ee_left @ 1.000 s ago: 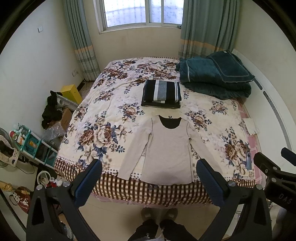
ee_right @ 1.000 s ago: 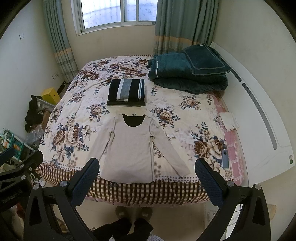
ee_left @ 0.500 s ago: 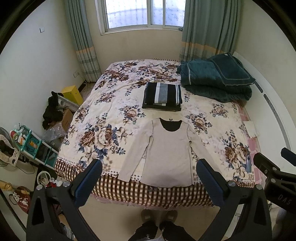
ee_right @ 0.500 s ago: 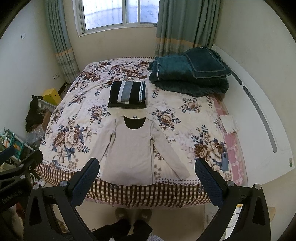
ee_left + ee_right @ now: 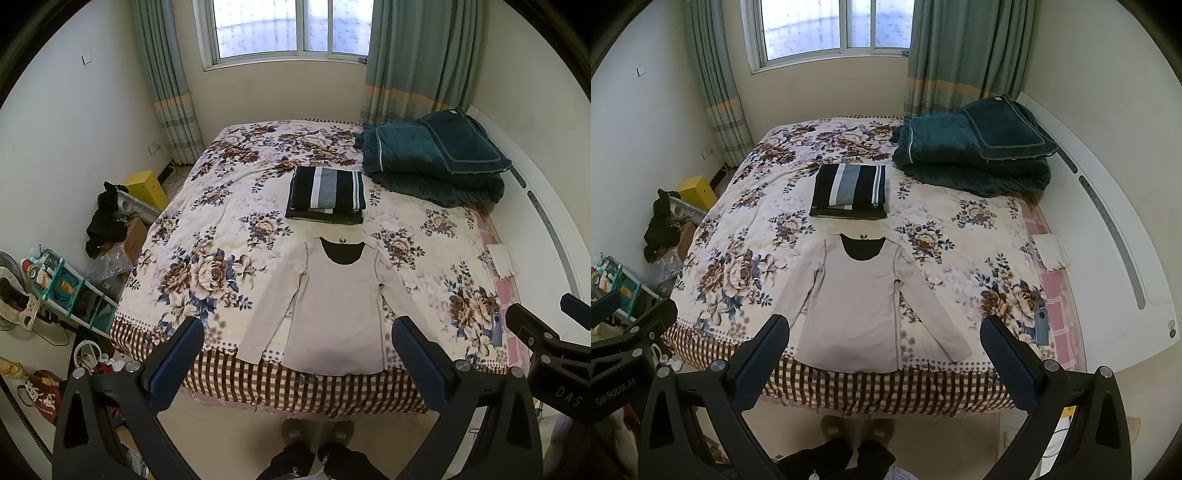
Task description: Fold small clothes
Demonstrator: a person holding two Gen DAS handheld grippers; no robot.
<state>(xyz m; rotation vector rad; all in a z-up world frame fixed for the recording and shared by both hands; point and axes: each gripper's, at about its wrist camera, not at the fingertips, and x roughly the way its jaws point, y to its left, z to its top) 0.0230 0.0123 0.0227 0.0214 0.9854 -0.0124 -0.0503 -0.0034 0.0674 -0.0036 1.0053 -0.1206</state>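
A beige long-sleeved top lies flat on the flowered bedspread, sleeves spread, hem at the near bed edge. It also shows in the right wrist view. A folded striped dark garment lies behind its collar, also seen in the right wrist view. My left gripper is open and empty, held high above the floor before the bed. My right gripper is open and empty beside it.
Folded teal blankets sit at the far right of the bed. A phone lies near the right bed edge. Shelf and clutter stand on the floor at left. My feet are at the bed's foot.
Both grippers have drawn back and tilted up a little, so the bed sits lower and smaller in view. The clothes have not moved.
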